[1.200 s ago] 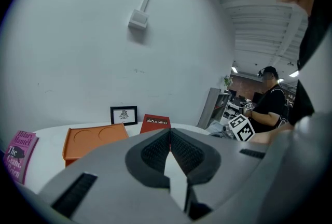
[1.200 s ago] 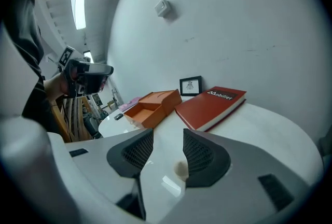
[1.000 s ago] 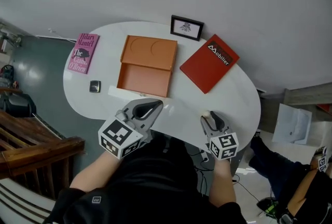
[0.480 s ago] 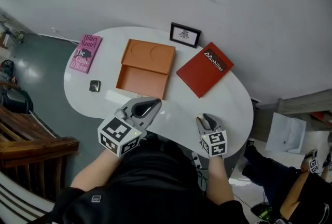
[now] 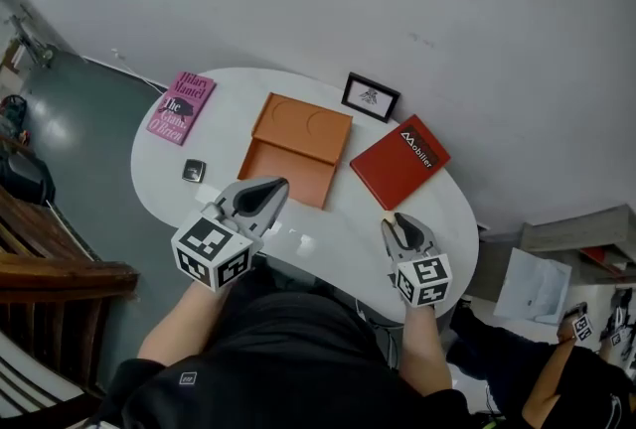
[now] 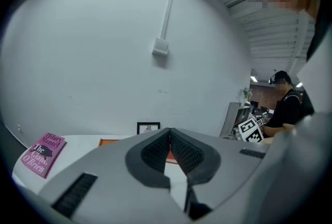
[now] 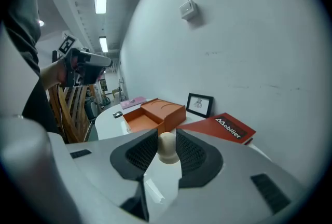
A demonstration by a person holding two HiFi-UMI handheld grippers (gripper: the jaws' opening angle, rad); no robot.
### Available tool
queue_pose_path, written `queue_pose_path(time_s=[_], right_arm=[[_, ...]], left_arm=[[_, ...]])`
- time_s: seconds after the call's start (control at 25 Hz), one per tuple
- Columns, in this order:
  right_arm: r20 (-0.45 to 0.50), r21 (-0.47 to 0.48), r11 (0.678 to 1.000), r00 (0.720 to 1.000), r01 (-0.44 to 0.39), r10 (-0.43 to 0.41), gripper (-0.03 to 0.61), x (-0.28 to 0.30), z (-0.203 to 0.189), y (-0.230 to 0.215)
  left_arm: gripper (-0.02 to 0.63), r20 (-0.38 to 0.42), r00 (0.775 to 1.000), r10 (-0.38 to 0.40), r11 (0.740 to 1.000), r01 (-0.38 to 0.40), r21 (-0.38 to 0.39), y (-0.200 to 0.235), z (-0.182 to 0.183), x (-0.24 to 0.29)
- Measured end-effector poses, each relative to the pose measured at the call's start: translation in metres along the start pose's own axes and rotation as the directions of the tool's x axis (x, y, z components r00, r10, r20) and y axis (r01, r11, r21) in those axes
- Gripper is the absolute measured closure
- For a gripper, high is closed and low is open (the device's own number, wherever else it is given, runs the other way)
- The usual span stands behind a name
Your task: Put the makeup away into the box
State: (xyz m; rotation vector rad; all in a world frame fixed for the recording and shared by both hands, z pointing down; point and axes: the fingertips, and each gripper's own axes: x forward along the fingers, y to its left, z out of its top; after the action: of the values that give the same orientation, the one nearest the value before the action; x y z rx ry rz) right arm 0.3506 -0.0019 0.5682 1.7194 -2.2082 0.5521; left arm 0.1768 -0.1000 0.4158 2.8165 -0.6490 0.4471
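A beige egg-shaped makeup sponge (image 7: 167,148) sits between the pads of my right gripper (image 7: 167,151), whose jaws have just been closing on it and now press its sides. In the head view that gripper (image 5: 400,223) hovers over the table's front right. The open orange box (image 5: 296,149) lies mid-table, and it also shows ahead of the sponge as the box (image 7: 154,114) in the right gripper view. My left gripper (image 5: 266,191) is shut and empty, just in front of the box; its jaws (image 6: 169,137) meet with nothing between them. A small black compact (image 5: 194,170) lies left of the box.
On the white oval table (image 5: 447,228) lie a pink book (image 5: 181,105) at far left, a red book (image 5: 399,162) right of the box, and a framed picture (image 5: 370,96) at the back by the wall. A person sits beyond the table's right end.
The right gripper's jaws have narrowed onto the sponge and the gripper has lifted. The left gripper has risen and shifted left, still shut. The head view has swung slightly.
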Motion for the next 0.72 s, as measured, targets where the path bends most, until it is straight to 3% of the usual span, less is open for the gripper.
queue_pose_path(time_s=[0.32, 0.72], right_arm=[[0.065, -0.059, 0.998, 0.998, 0.014, -0.010, 0.462, 0.052, 0.080, 0.048], [0.035, -0.007, 0.998, 0.997, 0.068, -0.068, 0.462, 0.134, 0.118, 0.127]], left_arm=[[0.600, 0.057, 0.998, 0.022, 1.000, -0.021, -0.016, 0.084, -0.002, -0.043], [0.600, 0.065, 0.995, -0.081, 0.997, 0.081, -0.002, 0.187, -0.003, -0.083]])
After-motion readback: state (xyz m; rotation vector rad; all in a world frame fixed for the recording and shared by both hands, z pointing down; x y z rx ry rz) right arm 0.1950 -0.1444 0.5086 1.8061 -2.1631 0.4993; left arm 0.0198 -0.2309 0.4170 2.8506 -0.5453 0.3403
